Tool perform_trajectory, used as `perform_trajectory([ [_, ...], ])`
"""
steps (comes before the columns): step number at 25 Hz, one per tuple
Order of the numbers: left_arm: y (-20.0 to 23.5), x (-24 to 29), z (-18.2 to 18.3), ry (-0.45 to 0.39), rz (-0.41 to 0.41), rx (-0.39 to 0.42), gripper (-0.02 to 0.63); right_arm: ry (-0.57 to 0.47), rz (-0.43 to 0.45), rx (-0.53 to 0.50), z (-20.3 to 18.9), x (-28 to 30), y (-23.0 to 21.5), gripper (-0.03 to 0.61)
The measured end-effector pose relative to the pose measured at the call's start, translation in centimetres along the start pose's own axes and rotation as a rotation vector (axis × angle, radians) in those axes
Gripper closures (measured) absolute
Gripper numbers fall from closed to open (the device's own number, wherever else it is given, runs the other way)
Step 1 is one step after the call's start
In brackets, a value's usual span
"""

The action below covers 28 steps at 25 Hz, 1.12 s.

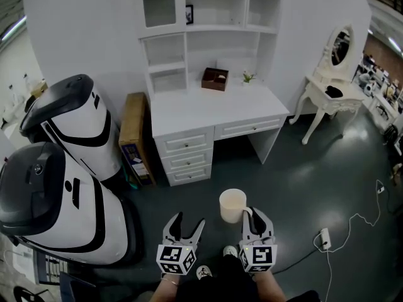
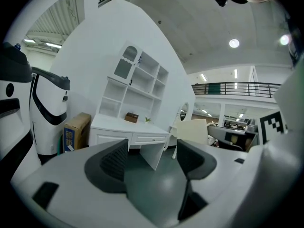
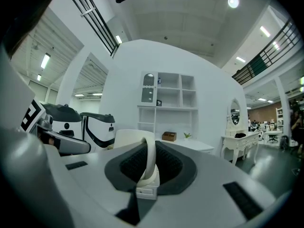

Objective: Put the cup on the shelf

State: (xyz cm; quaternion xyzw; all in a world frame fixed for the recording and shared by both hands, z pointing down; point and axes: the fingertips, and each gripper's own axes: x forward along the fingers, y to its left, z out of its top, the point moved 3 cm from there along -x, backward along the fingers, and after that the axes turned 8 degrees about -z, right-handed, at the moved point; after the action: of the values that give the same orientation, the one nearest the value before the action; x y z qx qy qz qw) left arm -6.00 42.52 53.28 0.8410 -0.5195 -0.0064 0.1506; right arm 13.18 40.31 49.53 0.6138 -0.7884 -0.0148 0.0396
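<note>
A cream cup (image 1: 232, 205) hangs in the air in front of me, held by its handle (image 3: 149, 158) in my right gripper (image 1: 254, 216), which is shut on it. The cup's body (image 3: 127, 139) shows just left of the jaws in the right gripper view. My left gripper (image 1: 187, 224) stands open beside it, with nothing between its fingers (image 2: 115, 161); the cup (image 2: 194, 130) appears past its right finger. The white desk with shelves (image 1: 208, 49) stands ahead against the wall, some way off.
On the desktop (image 1: 189, 109) sit a brown box (image 1: 215, 78) and a small plant (image 1: 249, 77). A cardboard box (image 1: 133, 134) leans left of the desk. Two large white-and-black machines (image 1: 60, 168) stand at left. A white dressing table (image 1: 330, 87) is at right; a cable and power strip (image 1: 323, 238) lie on the floor.
</note>
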Motion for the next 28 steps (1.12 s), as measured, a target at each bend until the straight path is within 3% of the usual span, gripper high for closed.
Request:
perform_trajectory([
  [11,3.3,5.9,0.9,-0.006,0.067,-0.021,0.308,0.018,0.051,0.007,-1.4,7.6,-1.7,0.531],
  [20,5.6,16.1,3.7,-0.012,0.152,-0.017,0.31,0.006,0.113,-0.029,-0.8,18.7,-7.0,0.531],
  [28,5.3,25.7,6.0,-0.03,0.178,-0.005,0.31,-0.026,0.169,-0.032,0.4,27.6,-12.3,0.531],
])
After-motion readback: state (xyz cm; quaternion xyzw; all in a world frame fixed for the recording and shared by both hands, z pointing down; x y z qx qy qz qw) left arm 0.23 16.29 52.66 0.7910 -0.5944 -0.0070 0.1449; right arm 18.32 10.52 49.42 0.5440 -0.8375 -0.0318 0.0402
